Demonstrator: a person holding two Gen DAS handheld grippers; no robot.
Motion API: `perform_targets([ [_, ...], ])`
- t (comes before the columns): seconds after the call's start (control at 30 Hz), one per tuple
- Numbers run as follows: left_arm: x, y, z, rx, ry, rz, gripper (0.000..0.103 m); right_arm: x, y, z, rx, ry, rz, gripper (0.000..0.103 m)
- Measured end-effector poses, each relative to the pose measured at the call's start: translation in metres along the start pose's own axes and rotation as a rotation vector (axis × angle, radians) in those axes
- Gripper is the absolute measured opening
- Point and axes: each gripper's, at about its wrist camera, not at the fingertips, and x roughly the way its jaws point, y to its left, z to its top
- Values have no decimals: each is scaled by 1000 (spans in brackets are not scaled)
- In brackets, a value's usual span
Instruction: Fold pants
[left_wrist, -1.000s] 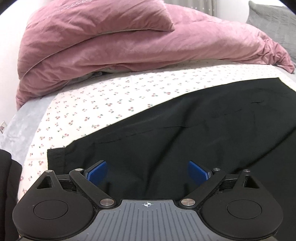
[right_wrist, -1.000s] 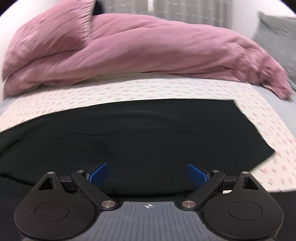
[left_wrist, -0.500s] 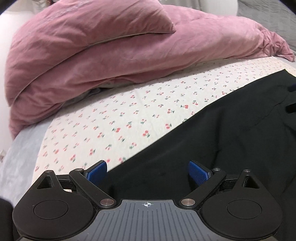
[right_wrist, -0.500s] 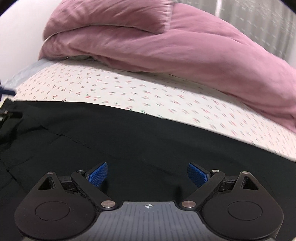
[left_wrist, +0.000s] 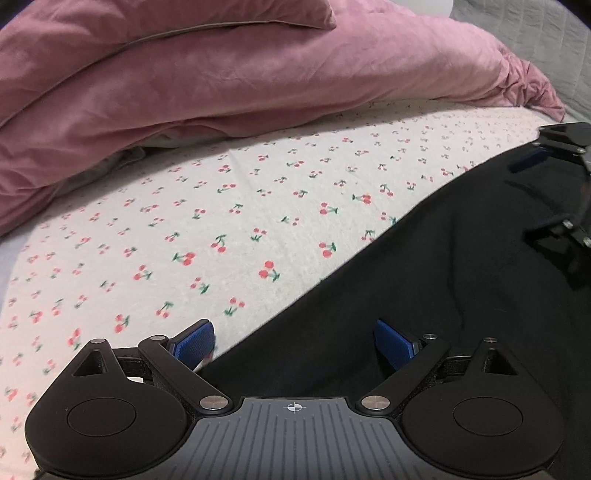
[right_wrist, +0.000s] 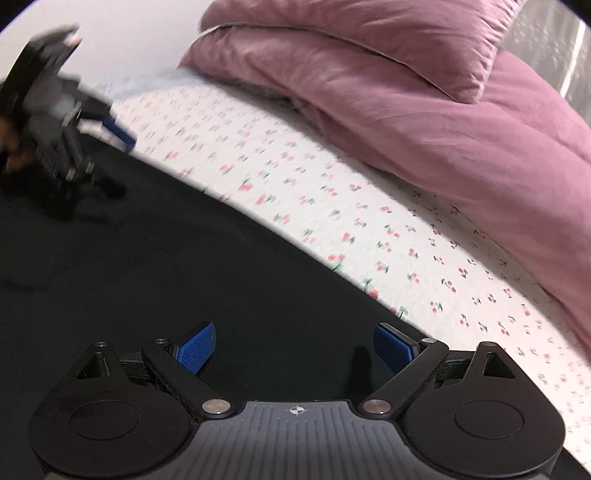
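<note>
Black pants lie flat on the cherry-print sheet of a bed. My left gripper is open and empty, low over the pants' far edge, its left finger over the sheet. My right gripper is open and empty, low over the pants near the same far edge. The right gripper also shows at the right edge of the left wrist view. The left gripper shows blurred at the upper left of the right wrist view.
A bunched pink duvet with a pink pillow on top runs along the far side of the bed. A grey cushion is at the far right. A strip of cherry sheet separates the pants from the duvet.
Both grippers have moved forward and down toward the pants' far edge and turned toward each other. Each now shows in the other's view. Both stay open.
</note>
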Motion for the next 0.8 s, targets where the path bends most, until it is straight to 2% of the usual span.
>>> perform_targets([
  [0.13, 8, 9, 8, 0, 3, -20, 94, 18, -25, 3, 45, 4, -3, 91],
  [0.23, 13, 11, 13, 5, 15, -44, 85, 32, -43, 5, 125, 26, 16, 89],
  [0.3, 12, 9, 15, 17, 13, -68, 63, 36, -47, 2, 164, 27, 51, 91],
  [0.33, 10, 7, 15, 23, 12, -85, 56, 35, -45, 0, 154, 18, 56, 88],
  [0.37, 11, 6, 16, 25, 12, -96, 46, 33, -44, -1, 146, 6, 71, 83],
  [0.4, 10, 4, 16, 24, 13, -103, 36, 30, -42, -2, 143, -7, 91, 71],
  [0.43, 10, 3, 16, 19, 16, -109, 31, 30, -41, -2, 140, -14, 99, 58],
  [0.47, 9, 2, 17, 13, 19, -108, 22, 28, -39, -3, 140, -21, 115, 50],
  [0.5, 9, 0, 17, 8, 22, -104, 15, 25, -36, -3, 149, -25, 129, 27],
  [0.53, 9, -2, 18, 4, 25, -95, 13, 26, -36, -1, 159, -23, 121, 9],
  [0.67, 7, -25, 19, 15, 41, 13, 0, 18, -22, 2, 155, -5, 26, 1],
  [0.8, -7, -54, 20, 60, 38, 128, 0, -8, -10, 11, 140, -15, -70, 0],
])
